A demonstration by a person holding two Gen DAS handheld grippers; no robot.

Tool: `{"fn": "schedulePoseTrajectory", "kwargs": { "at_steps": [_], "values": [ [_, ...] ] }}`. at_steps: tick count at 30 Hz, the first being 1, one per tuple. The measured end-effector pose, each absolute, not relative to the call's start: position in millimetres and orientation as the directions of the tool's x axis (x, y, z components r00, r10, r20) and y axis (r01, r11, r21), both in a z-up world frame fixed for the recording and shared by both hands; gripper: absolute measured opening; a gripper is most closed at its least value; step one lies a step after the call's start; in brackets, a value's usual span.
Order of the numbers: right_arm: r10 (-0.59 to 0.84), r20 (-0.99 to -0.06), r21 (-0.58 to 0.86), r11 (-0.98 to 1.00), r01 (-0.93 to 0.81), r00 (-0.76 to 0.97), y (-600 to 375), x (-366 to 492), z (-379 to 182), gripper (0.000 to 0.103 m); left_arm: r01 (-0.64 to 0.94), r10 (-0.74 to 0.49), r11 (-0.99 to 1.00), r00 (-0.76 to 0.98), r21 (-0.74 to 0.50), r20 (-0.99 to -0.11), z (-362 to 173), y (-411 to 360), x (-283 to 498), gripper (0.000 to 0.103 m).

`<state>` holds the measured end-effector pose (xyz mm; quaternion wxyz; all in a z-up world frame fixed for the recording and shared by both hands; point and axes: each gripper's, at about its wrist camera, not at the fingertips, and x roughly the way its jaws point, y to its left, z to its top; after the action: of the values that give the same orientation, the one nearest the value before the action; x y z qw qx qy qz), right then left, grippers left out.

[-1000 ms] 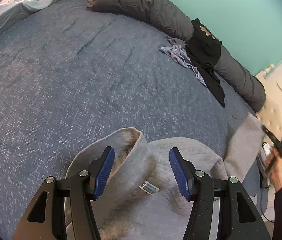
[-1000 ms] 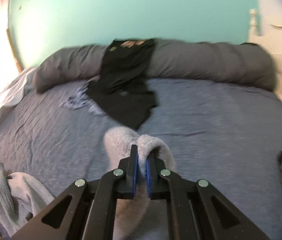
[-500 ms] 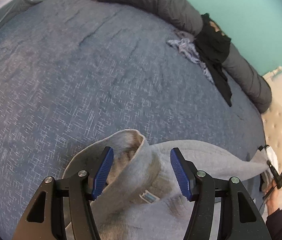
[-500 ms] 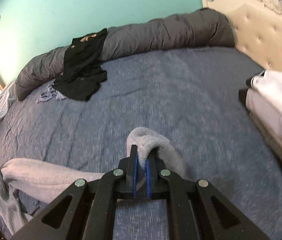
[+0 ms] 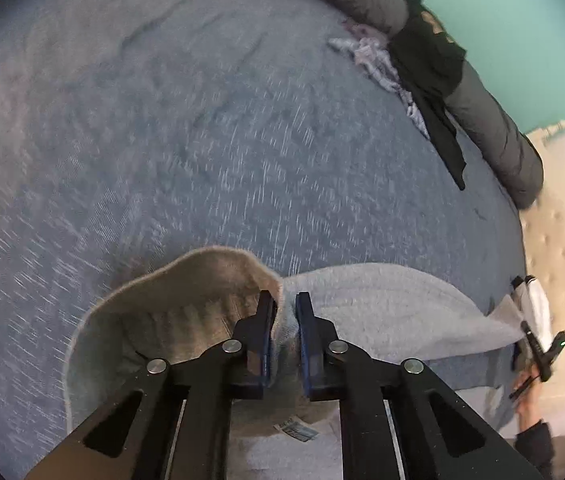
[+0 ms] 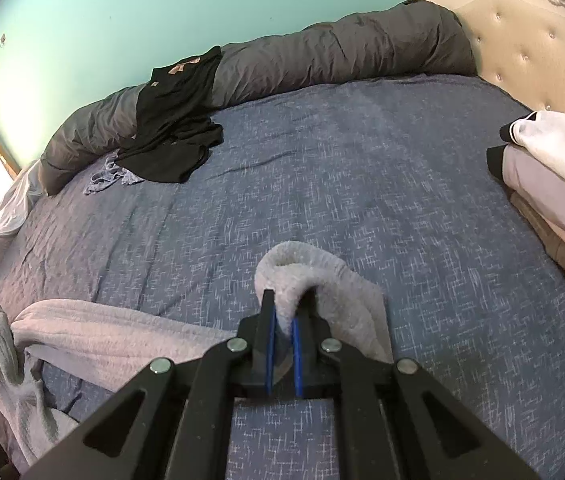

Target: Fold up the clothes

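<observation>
The left gripper (image 5: 282, 312), wide apart a second ago, has clamped the grey fleece garment (image 5: 382, 304) by its collar at lower centre (right gripper (image 6: 284, 320) stays pinched on its far end), so it seems stretched for folding.

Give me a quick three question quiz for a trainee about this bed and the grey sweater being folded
1. True or false: the left gripper is open above the grey sweater.
2. What does the right gripper pinch? A) black clothes B) grey sweater C) white clothes
3. Fill in: the black clothes lie partly on the rolled ____ duvet.

Key: 1 false, it is shut on the sweater by the collar. 2 B. 3 grey.
</observation>
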<state>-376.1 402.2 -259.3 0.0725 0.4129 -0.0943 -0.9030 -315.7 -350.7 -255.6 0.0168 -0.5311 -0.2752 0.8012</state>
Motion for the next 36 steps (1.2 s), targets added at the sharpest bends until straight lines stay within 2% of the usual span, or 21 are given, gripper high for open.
{"fn": "schedulePoseTrajectory", "kwargs": {
  "at_steps": [3, 10, 14, 17, 21, 27, 30, 32, 34, 36],
  "values": [
    [-0.213, -0.721, 0.243, -0.969, 0.048, -0.66, 406, -373, -253, 0.007, 0.234, 0.285, -0.866, -0.494, -0.441, -0.822, -232, -350, -309, 0.008],
    [-0.219, -0.659, 0.287, -0.957, 0.028, -0.72, 422, -370, -219, 0.007, 0.209, 0.188, -0.879, -0.673, -0.428, -0.715, -130, -386, -272, 0.006],
    [-0.219, -0.62, 0.318, -0.948, 0.014, -0.753, 435, -367, -205, 0.007, 0.235, 0.158, -0.872, -0.696, -0.43, -0.701, -109, -407, -254, 0.005],
    [-0.21, -0.669, 0.289, -0.957, 0.011, -0.713, 438, -365, -217, 0.007, 0.27, 0.148, -0.871, -0.653, -0.41, -0.743, -122, -417, -241, 0.006],
    [-0.214, -0.742, 0.278, -0.961, -0.001, -0.636, 439, -356, -252, 0.007, 0.343, 0.139, -0.871, -0.513, -0.351, -0.847, -175, -423, -229, 0.006],
    [-0.198, -0.779, 0.262, -0.965, -0.021, -0.595, 445, -346, -259, 0.008, 0.416, 0.167, -0.855, -0.346, -0.31, -0.923, -246, -422, -221, 0.008],
    [-0.19, -0.797, 0.253, -0.967, -0.031, -0.574, 448, -340, -263, 0.011, 0.434, 0.158, -0.851, -0.326, -0.296, -0.932, -252, -424, -217, 0.018],
    [-0.185, -0.808, 0.247, -0.968, -0.037, -0.559, 450, -337, -265, 0.016, 0.438, 0.121, -0.855, -0.352, -0.278, -0.928, -239, -427, -216, 0.034],
    [-0.179, -0.819, 0.241, -0.969, -0.044, -0.545, 453, -333, -267, 0.024, 0.442, 0.082, -0.859, -0.379, -0.259, -0.922, -225, -429, -215, 0.04],
    [-0.171, -0.825, 0.234, -0.971, -0.05, -0.539, 455, -330, -267, 0.025, 0.435, 0.068, -0.86, -0.423, -0.268, -0.904, -215, -432, -217, 0.043]
  ]
}}
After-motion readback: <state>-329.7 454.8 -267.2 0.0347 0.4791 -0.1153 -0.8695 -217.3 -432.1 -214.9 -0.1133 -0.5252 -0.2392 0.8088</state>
